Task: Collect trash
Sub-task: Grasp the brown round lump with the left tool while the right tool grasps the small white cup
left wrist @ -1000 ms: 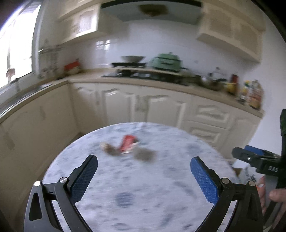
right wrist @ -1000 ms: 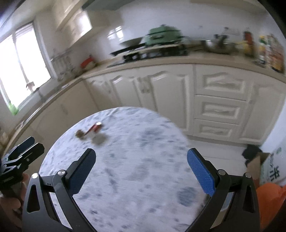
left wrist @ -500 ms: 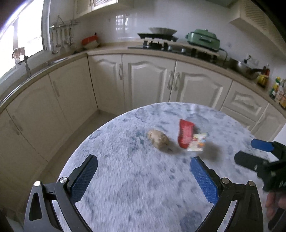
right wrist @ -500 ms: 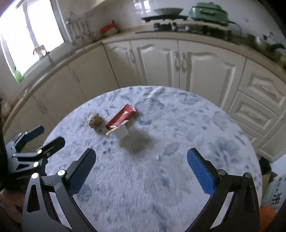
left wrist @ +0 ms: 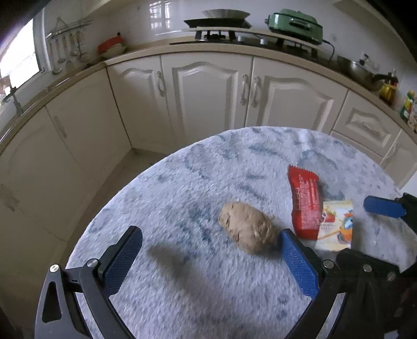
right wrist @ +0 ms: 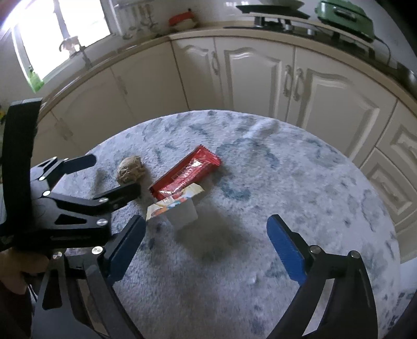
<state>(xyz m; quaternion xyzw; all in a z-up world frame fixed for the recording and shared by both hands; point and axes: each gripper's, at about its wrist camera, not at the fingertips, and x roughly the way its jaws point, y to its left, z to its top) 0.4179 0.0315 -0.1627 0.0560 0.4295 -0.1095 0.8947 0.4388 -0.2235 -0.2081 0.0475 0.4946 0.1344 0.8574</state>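
Observation:
Three pieces of trash lie together on the round marbled table [left wrist: 182, 187]: a crumpled brown paper ball [left wrist: 247, 226], a red wrapper [left wrist: 305, 200] and a small white printed packet [left wrist: 336, 226]. My left gripper [left wrist: 209, 234] hovers open just above the table, the ball lying close ahead of its right finger [left wrist: 297, 260]. My right gripper [right wrist: 206, 221] is beside it, jaws wide and closing with nothing between the pads. The packet [right wrist: 174, 206] and the red wrapper [right wrist: 187, 172] lie just ahead of its left finger [right wrist: 125, 245]. A hand holds the left gripper [right wrist: 112, 174], whose fingers flank the ball [right wrist: 130, 169].
Cream kitchen cabinets [left wrist: 206, 99] curve round behind the table, with a counter carrying a stove [left wrist: 216, 28], a green appliance [left wrist: 294, 23] and bottles [left wrist: 406, 107]. A window [right wrist: 60, 34] is at the left. The table's far half [right wrist: 299, 161] carries nothing.
Both grippers have come down and forward over the table towards the trash, tilting downward. The two grippers now stand close side by side. The right jaws have narrowed slightly.

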